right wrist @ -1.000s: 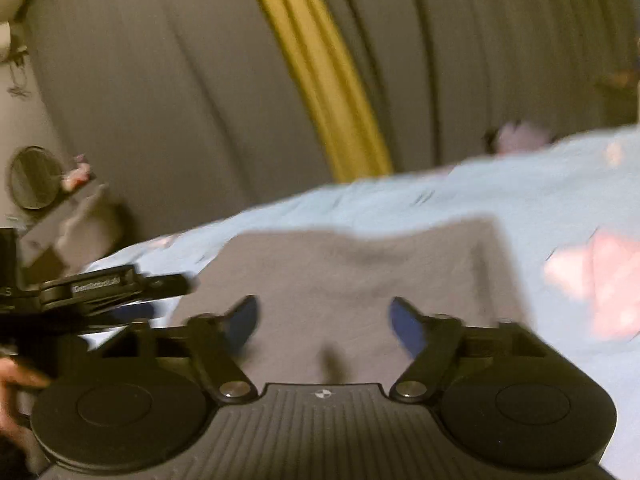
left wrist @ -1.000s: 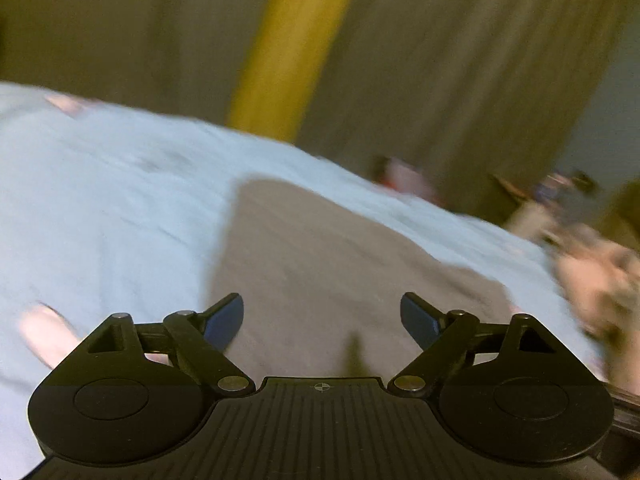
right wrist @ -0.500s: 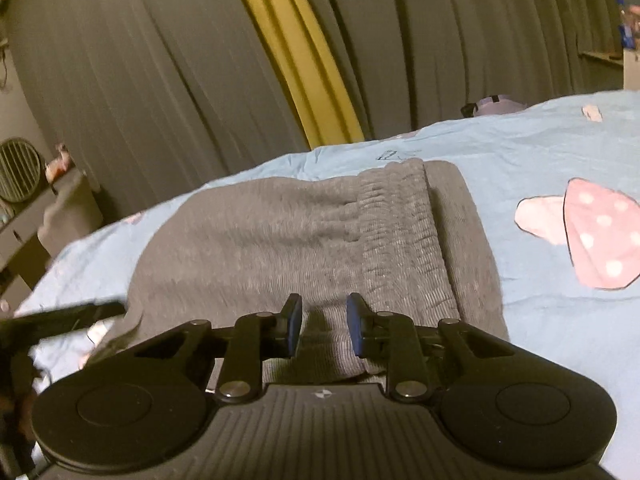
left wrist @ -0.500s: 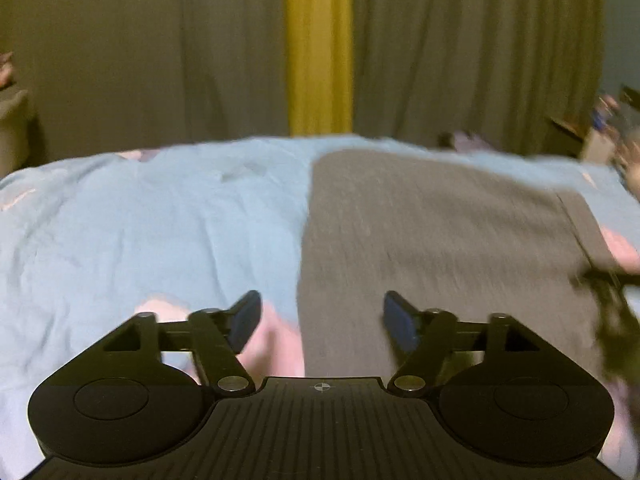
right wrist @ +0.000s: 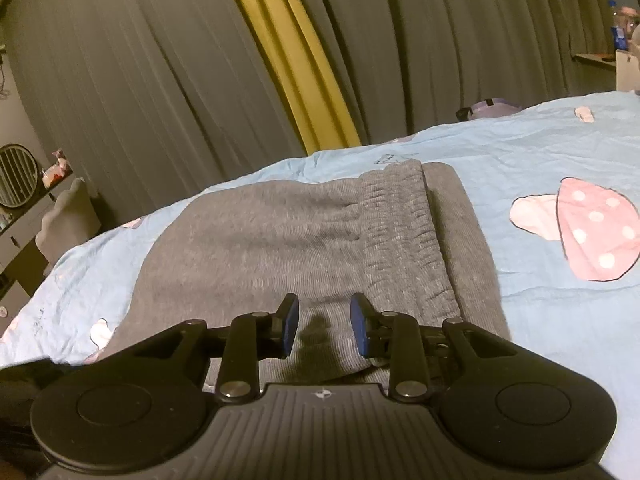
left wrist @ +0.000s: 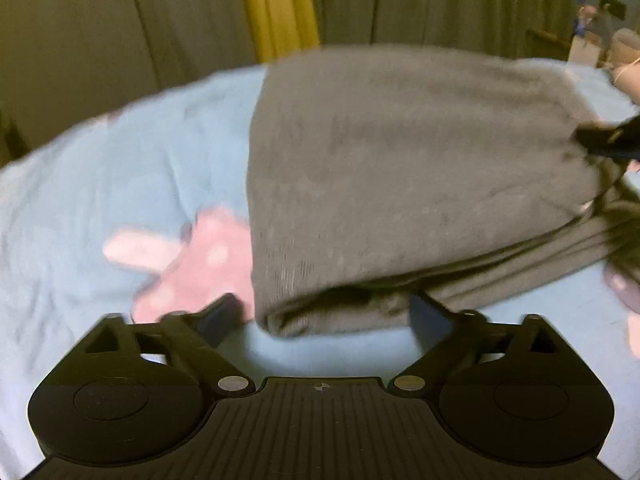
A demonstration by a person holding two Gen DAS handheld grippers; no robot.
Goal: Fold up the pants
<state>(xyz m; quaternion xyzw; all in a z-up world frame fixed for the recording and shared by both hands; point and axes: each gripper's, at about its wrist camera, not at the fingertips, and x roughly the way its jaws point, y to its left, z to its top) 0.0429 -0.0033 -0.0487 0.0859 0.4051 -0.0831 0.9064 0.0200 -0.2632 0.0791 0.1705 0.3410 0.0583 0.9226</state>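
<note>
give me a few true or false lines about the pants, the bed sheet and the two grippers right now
1. The pants are grey and lie folded on a light blue bed sheet. True.
2. The left gripper is clamped on the sheet. False: its jaws are opening wide, with the near edge of the pants just ahead of them.
3. The elastic waistband shows on top of the fold. True.
4. The curtain behind the bed is all yellow. False: it is mostly grey with one yellow strip.
5. The right gripper hangs over bare sheet. False: it is over the pants, jaws opening, nothing gripped.
</note>
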